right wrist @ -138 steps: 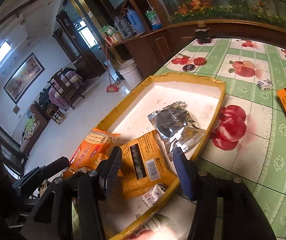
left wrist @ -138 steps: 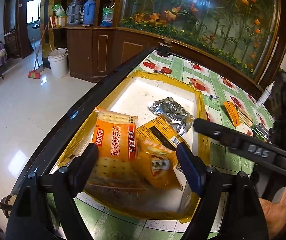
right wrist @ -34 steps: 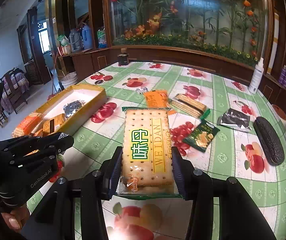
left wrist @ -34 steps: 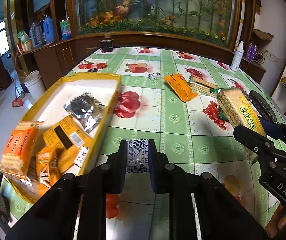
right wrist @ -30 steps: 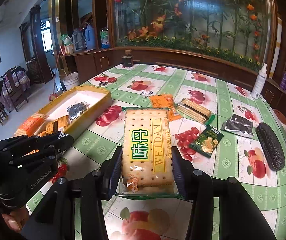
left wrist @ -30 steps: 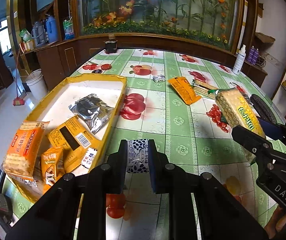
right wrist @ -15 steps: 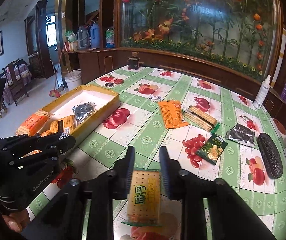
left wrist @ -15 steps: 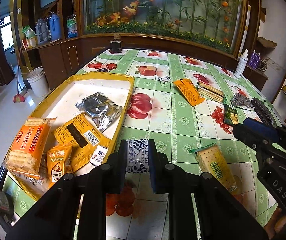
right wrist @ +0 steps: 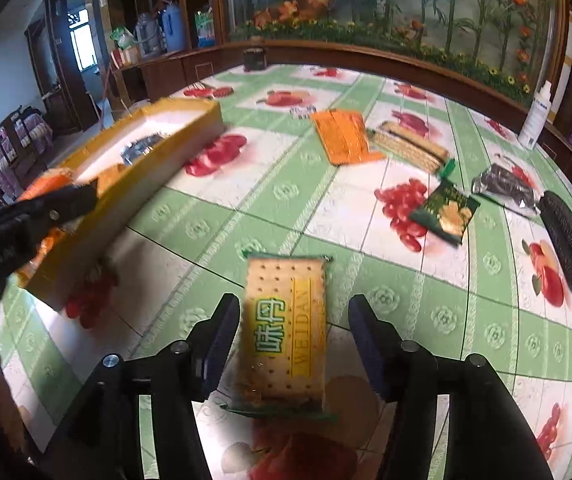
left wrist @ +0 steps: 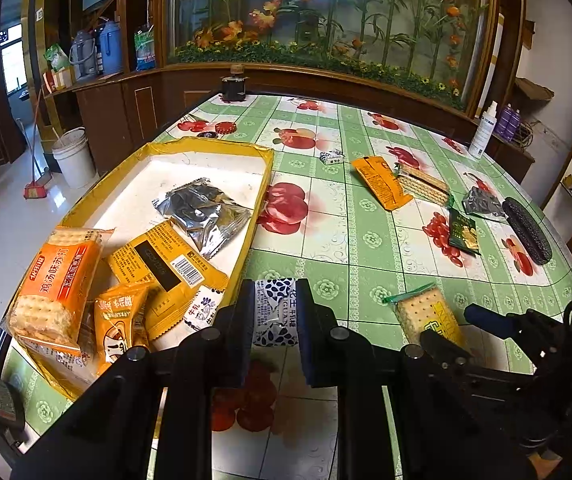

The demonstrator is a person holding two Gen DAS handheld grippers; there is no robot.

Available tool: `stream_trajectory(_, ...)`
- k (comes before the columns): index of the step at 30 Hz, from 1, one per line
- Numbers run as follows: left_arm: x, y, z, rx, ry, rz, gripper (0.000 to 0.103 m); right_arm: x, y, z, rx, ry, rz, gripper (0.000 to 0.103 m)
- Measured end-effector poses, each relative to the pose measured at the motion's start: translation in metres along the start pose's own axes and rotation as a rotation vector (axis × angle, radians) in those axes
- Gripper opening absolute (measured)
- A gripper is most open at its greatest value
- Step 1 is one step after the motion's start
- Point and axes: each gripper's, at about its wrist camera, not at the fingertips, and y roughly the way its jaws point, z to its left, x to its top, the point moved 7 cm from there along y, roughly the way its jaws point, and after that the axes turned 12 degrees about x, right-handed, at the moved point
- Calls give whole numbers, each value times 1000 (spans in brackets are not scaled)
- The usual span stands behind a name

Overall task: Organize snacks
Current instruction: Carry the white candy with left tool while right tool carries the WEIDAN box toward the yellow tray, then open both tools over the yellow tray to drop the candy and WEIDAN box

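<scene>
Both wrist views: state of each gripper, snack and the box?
left gripper: shut on blue-patterned candy
right gripper: open, jaws just widened, straddling cracker pack
cracker pack: flat on table, not pressed
yellow box: open-topped, several snacks inside
orange packet: loose on table

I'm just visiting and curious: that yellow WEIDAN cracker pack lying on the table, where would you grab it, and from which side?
Probably across its narrow width, near the middle, coming down from above. The cracker pack lies flat on the tablecloth, long and slim, with its long edges running away from the right gripper. The open jaws already stand either side of those edges, not touching them, so closing there should grip both long sides evenly.
</scene>
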Motion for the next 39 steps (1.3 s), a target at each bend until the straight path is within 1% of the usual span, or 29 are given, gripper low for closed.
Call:
stream_trajectory(4,1,-1,4,-4,-11,0,17,-1,3,-2,32,20,11,63)
stream_trajectory(7,2,-1,7,-7,-21,2,17,-7,11,1,88,52,47,64)
stream_trajectory(9,2,-1,7,-7,-20,3,17,-10,14,4,54,24,51,64)
stream_trajectory(11,3,-2,8,-8,-22,2,17,-10,14,6,22,-2,47,47)
stream_trajectory(13,3,-1,8,-4,-23,-2,17,-7,12,11,43,-4,40,47)
stream_trajectory(16,6,-3,14,6,-29,-14,17,4,-1,21,12,-54,-12,47)
stream_trajectory(21,9,-4,28,26,-47,-23,17,30,-14,44,9,-122,-65,47)
stream_trajectory(27,10,-1,53,65,-74,-24,17,55,-11,73,21,-187,-96,47)
stream_trajectory(32,8,5,72,93,-101,-15,17,68,-9,98,30,-236,-126,47)
stream_trajectory(39,9,10,87,110,-125,-12,17,83,0,124,49,-281,-130,47)
